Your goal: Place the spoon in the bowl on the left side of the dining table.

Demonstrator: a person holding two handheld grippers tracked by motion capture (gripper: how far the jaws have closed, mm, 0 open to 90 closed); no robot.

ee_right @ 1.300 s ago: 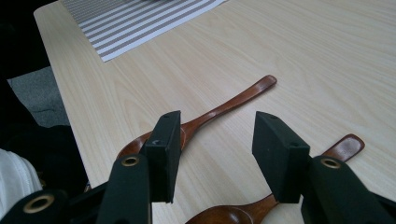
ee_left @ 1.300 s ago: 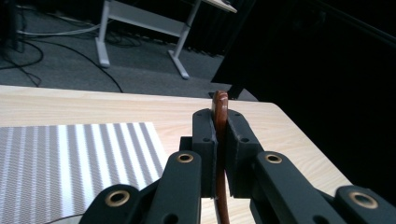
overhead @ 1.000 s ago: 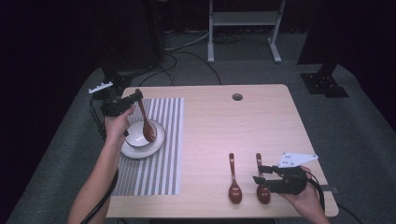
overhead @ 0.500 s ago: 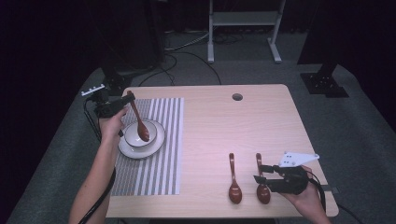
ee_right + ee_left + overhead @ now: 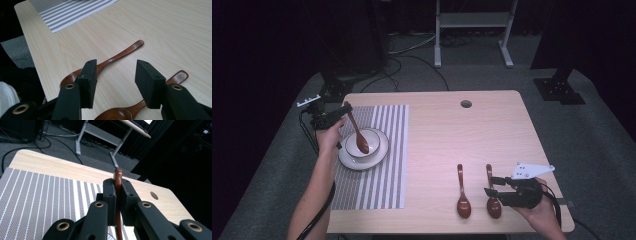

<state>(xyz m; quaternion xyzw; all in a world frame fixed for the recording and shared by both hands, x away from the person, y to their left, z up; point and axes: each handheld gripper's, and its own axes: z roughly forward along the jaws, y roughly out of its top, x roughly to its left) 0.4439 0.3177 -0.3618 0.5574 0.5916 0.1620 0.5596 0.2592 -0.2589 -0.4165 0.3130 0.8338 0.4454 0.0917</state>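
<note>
At the left edge of the table I have the left gripper (image 5: 343,111) clamped on the handle of a wooden spoon (image 5: 358,134), its jaws pinched tight on the upper end of the shaft. That spoon slopes down so its bowl sits in the white bowl (image 5: 374,139), which stands on a white plate (image 5: 347,159) on the striped placemat (image 5: 387,175). From the left gripper view the handle (image 5: 118,180) stands upright between the pads.

Handling judgement: the spoon looks light and rigid, with a glossy lacquered finish that I expect to be slippery. I would take hold on the narrow handle, near its end, as now. The crockery is likely fragile, so I would set the spoon down gently.

Towards the right, two more wooden spoons lie flat on the bare table (image 5: 492,130), side by side: the near spoon (image 5: 462,192) and the far spoon (image 5: 492,197). The right gripper (image 5: 488,186) hovers over the far spoon with its jaws partly apart and nothing held.

Count: three spoons, one bowl, one plate, one placemat.
</note>
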